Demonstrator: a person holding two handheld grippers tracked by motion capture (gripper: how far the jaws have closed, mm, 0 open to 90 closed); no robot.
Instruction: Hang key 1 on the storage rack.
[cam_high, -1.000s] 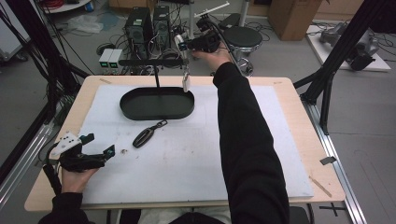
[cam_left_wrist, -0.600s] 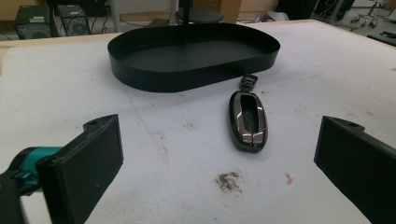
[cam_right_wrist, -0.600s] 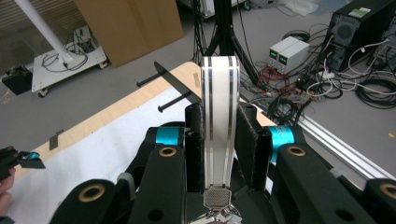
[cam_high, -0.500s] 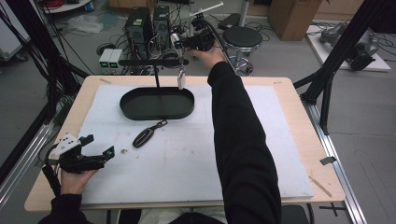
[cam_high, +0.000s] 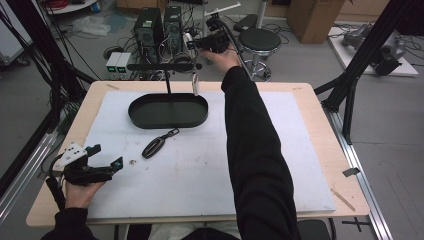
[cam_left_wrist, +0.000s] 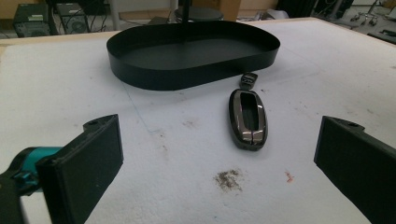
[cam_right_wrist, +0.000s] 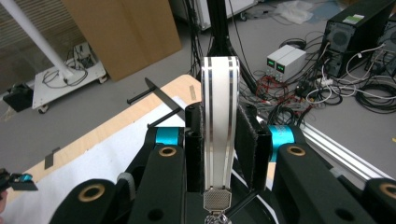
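My right gripper (cam_high: 194, 44) reaches past the table's far edge, level with the right end of a black T-shaped stand bar (cam_high: 165, 66). It is shut on a white key fob (cam_right_wrist: 219, 116) with silver stripes, pinched flat between the pads (cam_right_wrist: 247, 140). A small white piece (cam_high: 195, 86) hangs under the bar's end; what it hangs from I cannot tell. The stand's post rises from a black oval tray (cam_high: 168, 123). A black car key (cam_high: 154, 147) lies on the white mat in front of the tray. My left gripper (cam_high: 107, 155) rests open at the near left, pointing at that key (cam_left_wrist: 248, 117).
Computers (cam_high: 150, 30), power supplies (cam_high: 116, 62) and a round stool (cam_high: 260, 40) stand on the floor behind the table. Black frame struts (cam_high: 350, 85) rise at the right and left. A small speck of debris (cam_high: 132, 161) lies by the left gripper.
The right gripper has shifted slightly to the left near the bar's end, still holding the fob. The left gripper has stayed put.
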